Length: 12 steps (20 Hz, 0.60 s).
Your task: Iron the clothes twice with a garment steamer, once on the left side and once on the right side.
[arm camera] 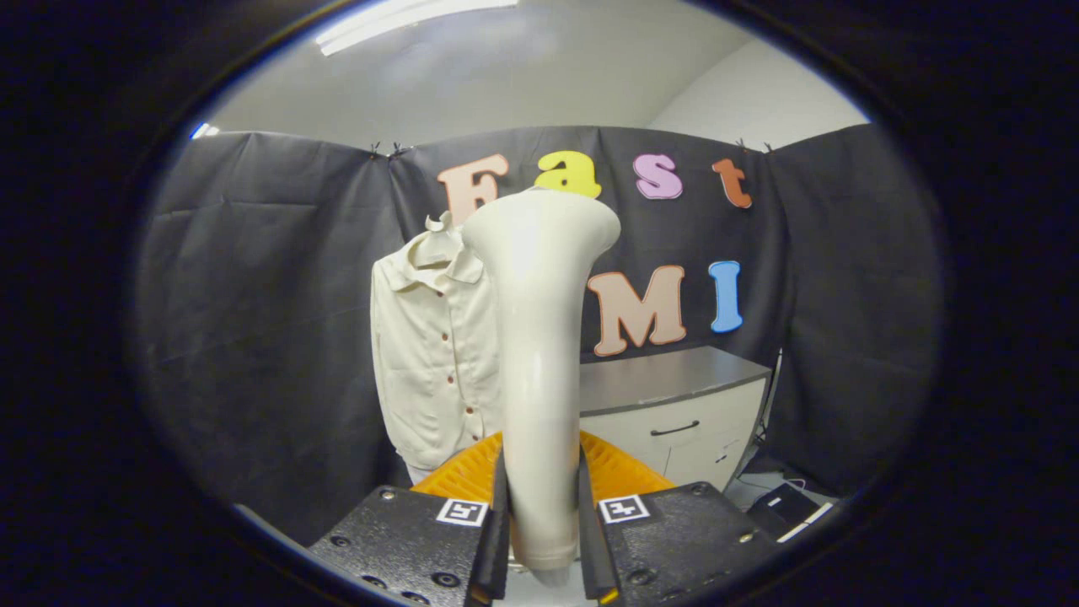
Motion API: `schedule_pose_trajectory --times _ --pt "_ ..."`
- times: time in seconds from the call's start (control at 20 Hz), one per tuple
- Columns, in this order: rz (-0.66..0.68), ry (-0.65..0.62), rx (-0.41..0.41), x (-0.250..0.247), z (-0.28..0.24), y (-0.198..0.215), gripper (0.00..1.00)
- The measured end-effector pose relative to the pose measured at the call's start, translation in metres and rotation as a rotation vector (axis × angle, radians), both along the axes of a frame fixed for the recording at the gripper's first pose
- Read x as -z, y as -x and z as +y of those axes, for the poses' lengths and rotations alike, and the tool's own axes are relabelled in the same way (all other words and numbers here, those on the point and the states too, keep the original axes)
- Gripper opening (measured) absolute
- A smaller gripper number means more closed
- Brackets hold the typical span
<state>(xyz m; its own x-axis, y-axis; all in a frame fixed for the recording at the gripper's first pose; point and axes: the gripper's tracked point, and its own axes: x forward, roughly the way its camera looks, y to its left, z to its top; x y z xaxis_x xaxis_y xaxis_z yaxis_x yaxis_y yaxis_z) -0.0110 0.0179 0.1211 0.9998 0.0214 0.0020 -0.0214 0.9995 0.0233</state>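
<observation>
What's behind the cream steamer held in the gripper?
Behind the cream plastic steamer, clamped in the gripper, hangs a cream buttoned shirt. Its right half is covered by the steamer. A grey-topped cabinet stands alongside.

My gripper (539,514) has matt black plastic blocks with metal screw heads, and its thin dark fingers (499,539) press from both sides on the steamer (539,354), whose cream plastic body looks smooth with a soft sheen. Beyond it I see the shirt (430,362) in pale, matt woven cloth with small brown buttons, faintly creased. The ribbed orange piece (468,472) reads as plastic, and the cabinet (674,421) has a smooth grey top and satin white fronts.
</observation>
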Motion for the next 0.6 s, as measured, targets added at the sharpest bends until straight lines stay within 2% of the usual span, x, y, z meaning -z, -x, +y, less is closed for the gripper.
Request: schedule_pose_trajectory --times 0.25,0.6 --pt "0.011 -0.001 -0.03 0.002 0.017 -0.01 0.34" --pt "0.03 -0.007 -0.028 0.008 0.022 -0.021 0.34"
